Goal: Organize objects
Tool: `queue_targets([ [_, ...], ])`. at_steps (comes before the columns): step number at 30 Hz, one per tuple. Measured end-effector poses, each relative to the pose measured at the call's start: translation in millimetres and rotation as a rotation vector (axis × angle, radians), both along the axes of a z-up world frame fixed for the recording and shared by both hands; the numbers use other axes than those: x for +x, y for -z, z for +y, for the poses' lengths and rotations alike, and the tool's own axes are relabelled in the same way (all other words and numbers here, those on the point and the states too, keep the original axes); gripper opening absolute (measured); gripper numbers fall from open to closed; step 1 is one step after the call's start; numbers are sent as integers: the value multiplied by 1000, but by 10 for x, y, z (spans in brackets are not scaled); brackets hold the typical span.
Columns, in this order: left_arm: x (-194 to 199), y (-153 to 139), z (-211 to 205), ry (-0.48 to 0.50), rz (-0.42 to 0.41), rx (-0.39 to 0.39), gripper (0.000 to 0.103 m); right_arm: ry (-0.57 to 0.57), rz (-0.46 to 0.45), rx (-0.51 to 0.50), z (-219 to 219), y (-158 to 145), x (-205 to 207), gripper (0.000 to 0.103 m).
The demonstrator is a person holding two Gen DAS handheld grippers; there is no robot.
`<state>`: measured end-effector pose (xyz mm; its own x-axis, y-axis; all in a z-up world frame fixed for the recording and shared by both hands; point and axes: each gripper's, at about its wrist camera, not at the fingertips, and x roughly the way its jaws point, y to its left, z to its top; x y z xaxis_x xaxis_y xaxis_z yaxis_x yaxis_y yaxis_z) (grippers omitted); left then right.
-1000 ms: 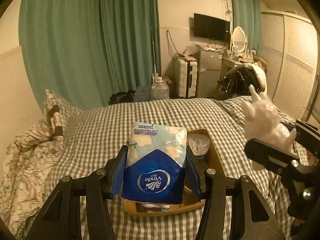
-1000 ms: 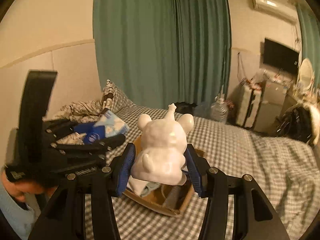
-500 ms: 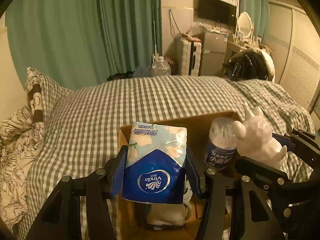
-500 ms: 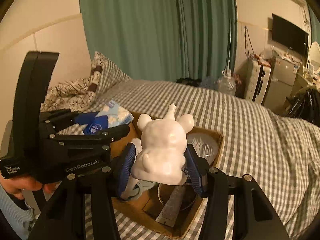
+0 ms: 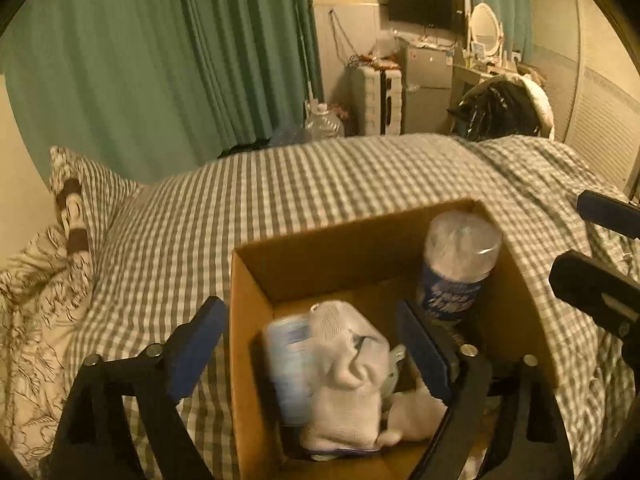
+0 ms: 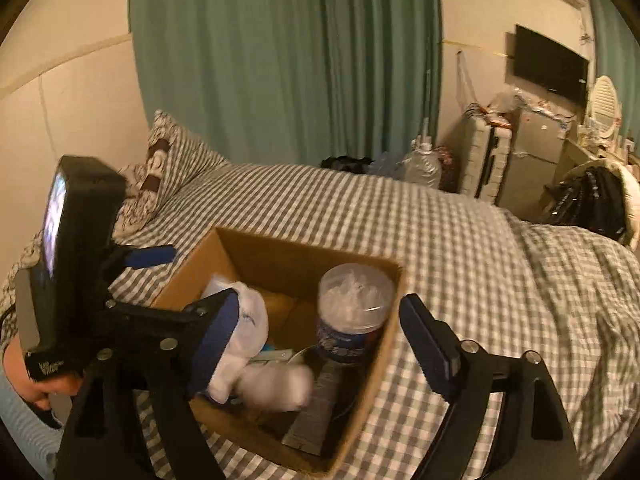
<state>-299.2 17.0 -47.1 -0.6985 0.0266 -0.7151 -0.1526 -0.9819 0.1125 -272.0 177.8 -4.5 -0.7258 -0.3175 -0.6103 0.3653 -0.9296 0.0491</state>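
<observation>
A brown cardboard box [image 5: 360, 236] sits on the checked bed; it also shows in the right wrist view [image 6: 280, 248]. In it lie a blurred blue tissue pack [image 5: 286, 364], a white sock-like cloth [image 5: 348, 376], a clear-lidded blue jar [image 5: 460, 256] and the white animal figurine [image 6: 276, 384], blurred. My left gripper [image 5: 316, 344] is open and empty right above the box. My right gripper [image 6: 316, 340] is open and empty over the box too. The jar [image 6: 352, 312] stands at the box's far right corner.
The checked bedspread [image 5: 320, 184] spreads all round the box. Pillows [image 5: 68, 208] lie at the left. Green curtains [image 5: 160, 60], a water jug [image 5: 324, 124], a suitcase and a fridge [image 5: 424, 88] stand beyond the bed. A wardrobe is at far right.
Both grippers came down over the box and opened. The tissue pack left my left gripper and the white figurine left my right gripper; both now lie in the box.
</observation>
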Motion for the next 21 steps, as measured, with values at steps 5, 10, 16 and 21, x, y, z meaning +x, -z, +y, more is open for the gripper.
queue_targets([
  [5, 277, -522, 102, 7, 97, 24, 99, 59, 54, -1, 190, -410, 177, 89],
  [10, 685, -1138, 168, 29, 210, 59, 103, 92, 156, -34, 365, -922, 614, 96],
  [16, 1241, -1757, 164, 33, 349, 66, 103, 125, 283, -47, 481, -1524, 1236, 103],
  [21, 1790, -2152, 244, 52, 444, 66, 103, 152, 373, -49, 566, -1943, 1781, 103],
])
